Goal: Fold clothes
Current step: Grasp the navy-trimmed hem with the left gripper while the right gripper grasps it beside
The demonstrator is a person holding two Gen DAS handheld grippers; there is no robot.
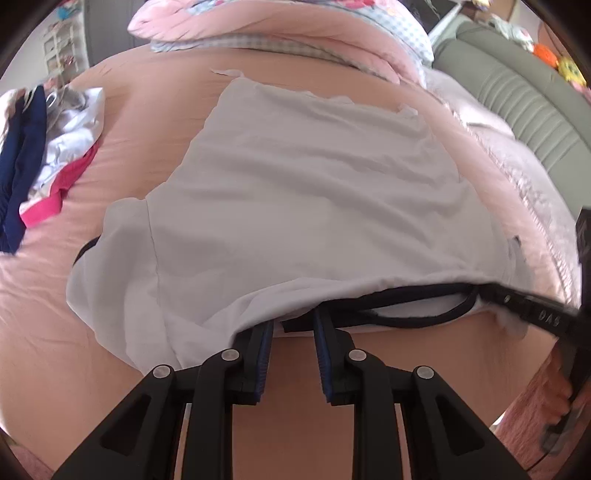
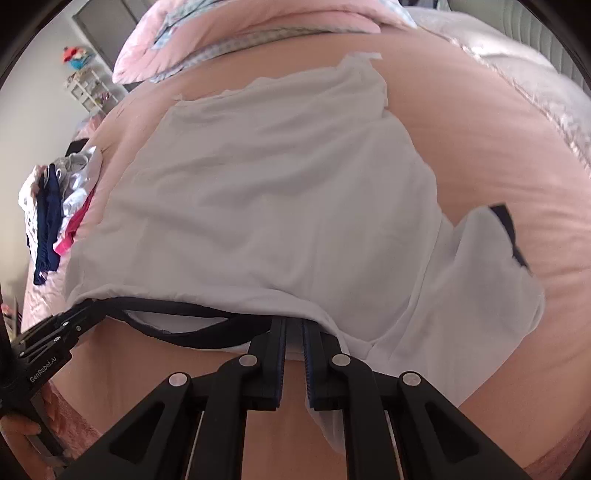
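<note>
A white T-shirt (image 1: 314, 184) (image 2: 258, 203) with a dark collar band (image 1: 406, 321) (image 2: 184, 334) lies spread on the pink bed sheet (image 1: 122, 110) (image 2: 480, 147). Its near edge is raised and stretched between the two grippers, and the collar band sags between them. My left gripper (image 1: 293, 321) (image 2: 86, 308) is shut on the near edge by the collar, its jaws narrowly apart with the band bunched at the tips. My right gripper (image 2: 294, 325) (image 1: 487, 288) is shut on the edge at the other shoulder, and white cloth hangs below its fingers. One short sleeve (image 1: 118, 258) (image 2: 491, 280) lies out to each side.
A pile of mixed clothes (image 1: 48, 147) (image 2: 55, 206), navy, white and pink, sits at the left of the bed. A rolled pink duvet (image 1: 277, 33) (image 2: 221, 33) lies along the far side. A grey padded headboard (image 1: 517, 96) stands at the right. A hand (image 1: 561, 402) (image 2: 18, 428) holds each gripper.
</note>
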